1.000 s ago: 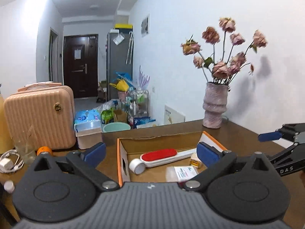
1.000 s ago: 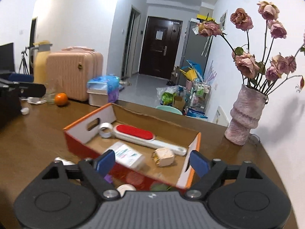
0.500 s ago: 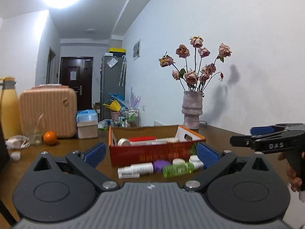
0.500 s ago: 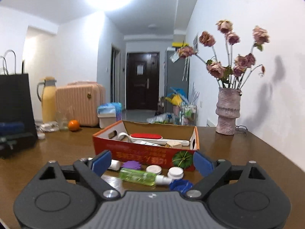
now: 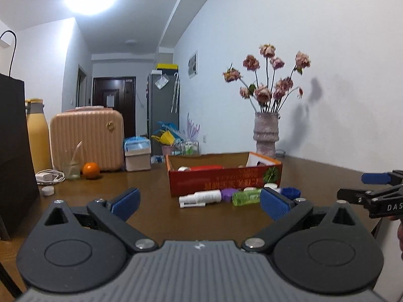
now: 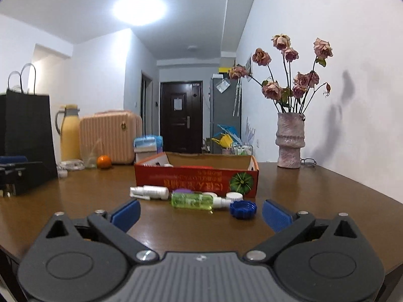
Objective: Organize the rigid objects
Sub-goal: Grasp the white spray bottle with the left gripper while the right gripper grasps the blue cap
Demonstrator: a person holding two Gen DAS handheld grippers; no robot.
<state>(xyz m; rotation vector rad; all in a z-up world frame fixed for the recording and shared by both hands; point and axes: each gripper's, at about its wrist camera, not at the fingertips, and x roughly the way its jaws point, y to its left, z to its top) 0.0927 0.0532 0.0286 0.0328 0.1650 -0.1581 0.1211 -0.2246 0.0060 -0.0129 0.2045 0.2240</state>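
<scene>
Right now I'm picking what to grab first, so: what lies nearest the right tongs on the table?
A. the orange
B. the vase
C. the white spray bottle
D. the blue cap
D: the blue cap sits just ahead of the right tongs, closer than anything else on the table.

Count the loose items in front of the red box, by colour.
White: 3, a spray bottle, a round lid, a second round lid
Green: 1, a green bottle
Purple: 1, a purple lid
Blue: 1, a blue cap
Total: 6

Bottles (image 6: 191,200) and caps (image 6: 243,209) lie on the table (image 6: 314,193) before the box (image 6: 196,177)
</scene>
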